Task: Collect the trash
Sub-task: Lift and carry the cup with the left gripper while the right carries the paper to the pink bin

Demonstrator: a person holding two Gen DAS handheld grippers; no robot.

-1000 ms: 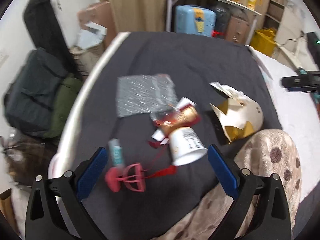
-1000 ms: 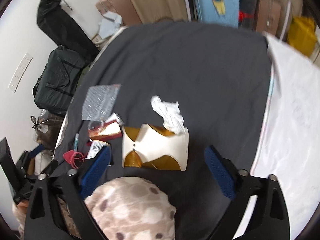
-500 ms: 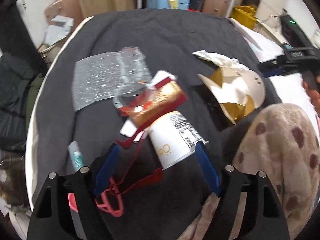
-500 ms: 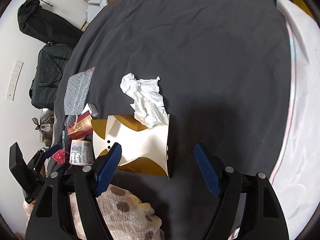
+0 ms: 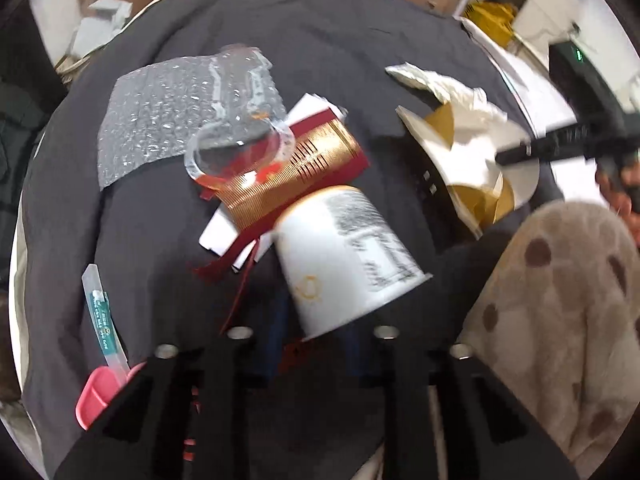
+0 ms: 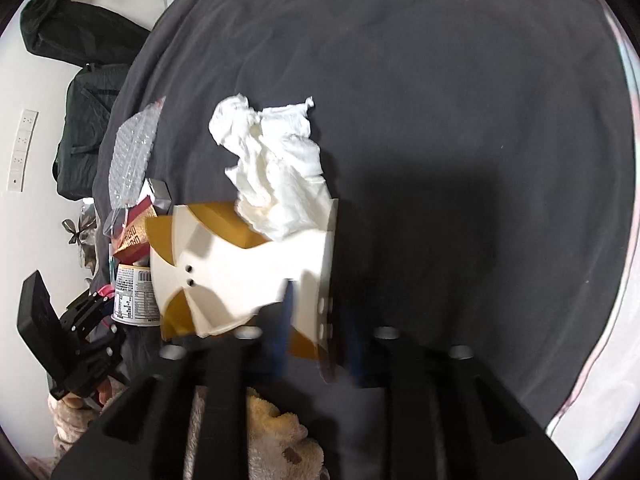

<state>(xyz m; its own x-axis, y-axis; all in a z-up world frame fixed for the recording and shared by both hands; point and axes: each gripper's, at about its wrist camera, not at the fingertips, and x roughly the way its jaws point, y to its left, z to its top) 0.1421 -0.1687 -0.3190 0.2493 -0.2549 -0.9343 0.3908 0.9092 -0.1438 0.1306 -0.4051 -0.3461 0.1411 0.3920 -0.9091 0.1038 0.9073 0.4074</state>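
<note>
A matt dark grey cloth is seen under a crumpled soft white tissue, a smooth white-and-gold card box, a glossy printed paper cup, clear bubble wrap and a shiny transparent plastic lid.

You have a white paper cup on its side on the dark sheet, rim toward you — beside it a white-and-gold carton, flattened, with crumpled tissue resting on its far edge.
</note>
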